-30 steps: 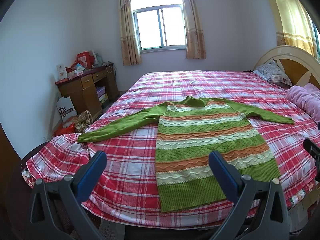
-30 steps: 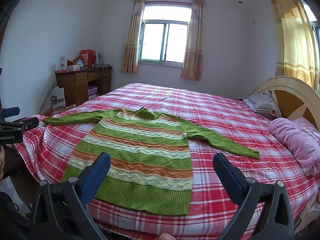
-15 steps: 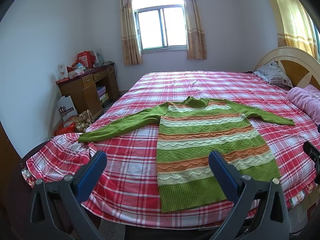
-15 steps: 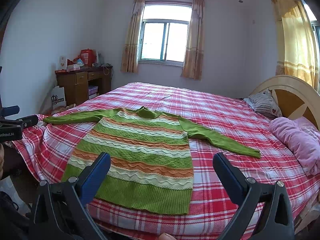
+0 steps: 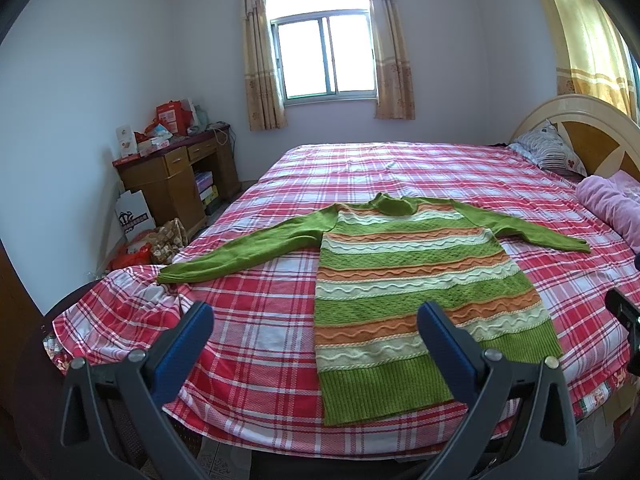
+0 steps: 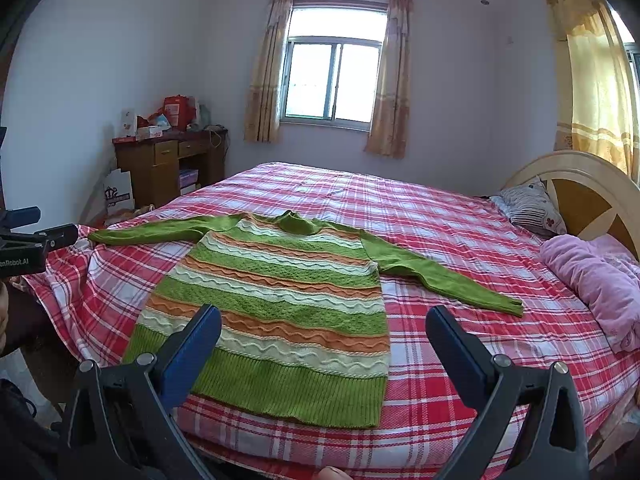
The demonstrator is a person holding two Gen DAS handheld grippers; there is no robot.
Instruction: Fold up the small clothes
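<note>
A green sweater (image 5: pixel 416 292) with orange and cream wavy stripes lies flat on the red plaid bed (image 5: pixel 264 340), both sleeves spread out sideways and its hem toward me. The same sweater (image 6: pixel 276 308) fills the middle of the right wrist view. My left gripper (image 5: pixel 314 330) hangs open above the near bed edge, left of the sweater's body, with nothing between its blue pads. My right gripper (image 6: pixel 322 334) is open too, hovering over the sweater's lower right part without touching it. The left gripper's side (image 6: pixel 28 246) shows at the far left of the right wrist view.
A pink blanket (image 6: pixel 592 280) and a striped pillow (image 6: pixel 528 208) lie by the wooden headboard (image 6: pixel 588 196) on the right. A wooden desk (image 5: pixel 176 184) with boxes stands against the left wall, with bags (image 5: pixel 144 240) on the floor beside it. A curtained window (image 5: pixel 326 64) is at the back.
Both views have barely shifted; the left gripper has drifted slightly, and the sweater lies as before. Both grippers stay open.
</note>
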